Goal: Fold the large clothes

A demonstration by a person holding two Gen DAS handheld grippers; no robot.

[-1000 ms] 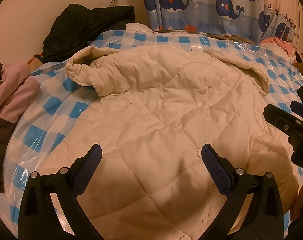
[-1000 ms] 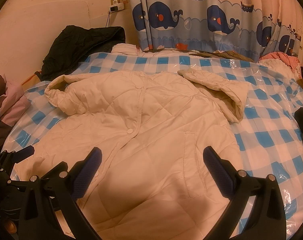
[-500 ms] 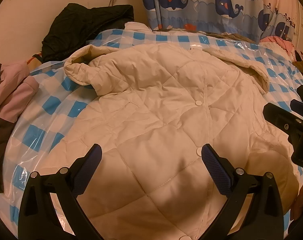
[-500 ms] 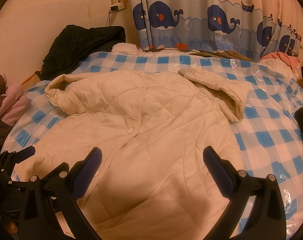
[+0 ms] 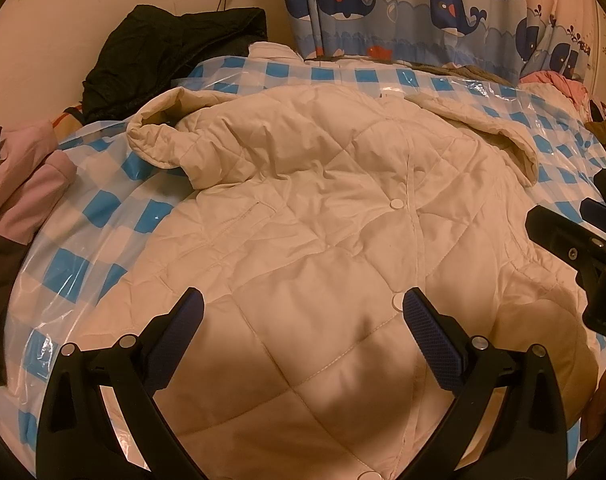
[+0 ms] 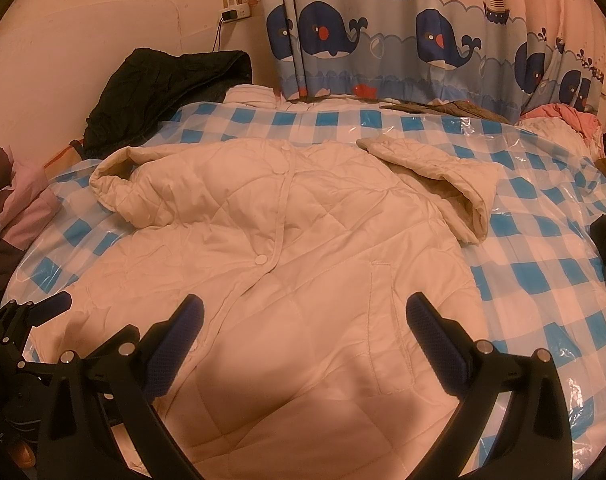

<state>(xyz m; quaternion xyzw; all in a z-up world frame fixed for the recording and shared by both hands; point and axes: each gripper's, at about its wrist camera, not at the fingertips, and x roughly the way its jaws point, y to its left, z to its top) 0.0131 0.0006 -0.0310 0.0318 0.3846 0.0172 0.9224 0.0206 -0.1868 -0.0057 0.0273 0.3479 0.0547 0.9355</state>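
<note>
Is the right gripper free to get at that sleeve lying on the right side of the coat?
Probably yes. The right gripper is open and holds nothing, and the sleeve lies uncovered on the checked sheet, with only the flat coat between them.

Cut off at the bottom edge: hem of the cream quilted coat point(image 5: 303, 208); right gripper point(image 5: 583, 240) only partly in frame.

The cream coat point(image 6: 287, 280) is matt quilted cloth, softly creased. Under it, the blue-checked cover point(image 6: 543, 280) shines glossy and wrinkled, probably clear plastic sheeting over cloth.
</note>
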